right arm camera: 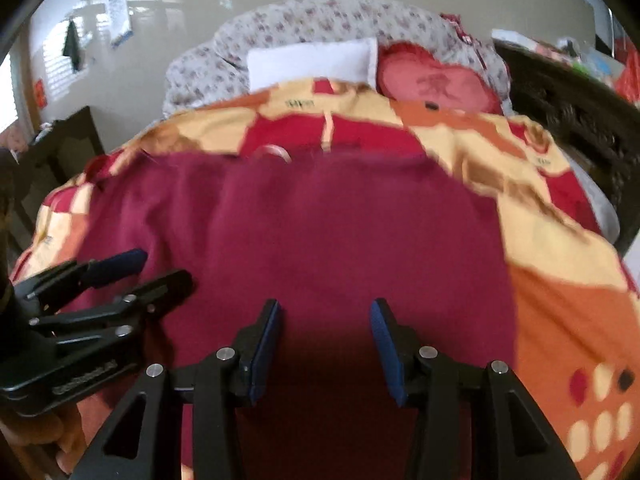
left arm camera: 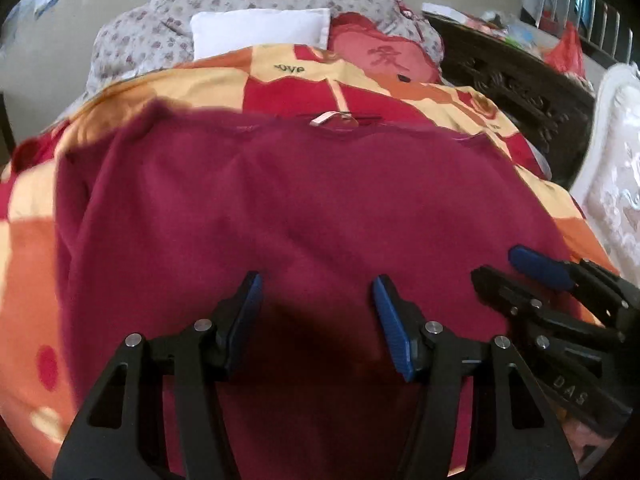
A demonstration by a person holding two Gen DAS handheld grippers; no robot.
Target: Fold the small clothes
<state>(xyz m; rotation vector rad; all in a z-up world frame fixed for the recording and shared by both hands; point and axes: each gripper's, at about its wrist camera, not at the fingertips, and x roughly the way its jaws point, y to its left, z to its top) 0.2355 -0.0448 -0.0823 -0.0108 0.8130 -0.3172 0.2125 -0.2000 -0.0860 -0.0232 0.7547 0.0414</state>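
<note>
A dark red garment point(left arm camera: 304, 208) lies spread flat on a patterned bedspread point(left arm camera: 28, 248), its neckline with a white label point(left arm camera: 324, 120) at the far end. My left gripper point(left arm camera: 318, 280) is open and empty, just above the garment's near part. My right gripper point(right arm camera: 324, 304) is also open and empty over the same garment point(right arm camera: 328, 232). Each gripper shows in the other's view: the right one point(left arm camera: 516, 268) at the garment's right edge, the left one point(right arm camera: 160, 268) at its left side.
A white pillow point(left arm camera: 260, 32), a red cushion point(left arm camera: 380, 60) and a flowered quilt point(left arm camera: 168, 28) lie at the bed's head. A dark carved headboard point(left arm camera: 520, 88) and a white upholstered piece point(left arm camera: 616, 184) stand on the right. The bedspread point(right arm camera: 568, 320) shows bare right of the garment.
</note>
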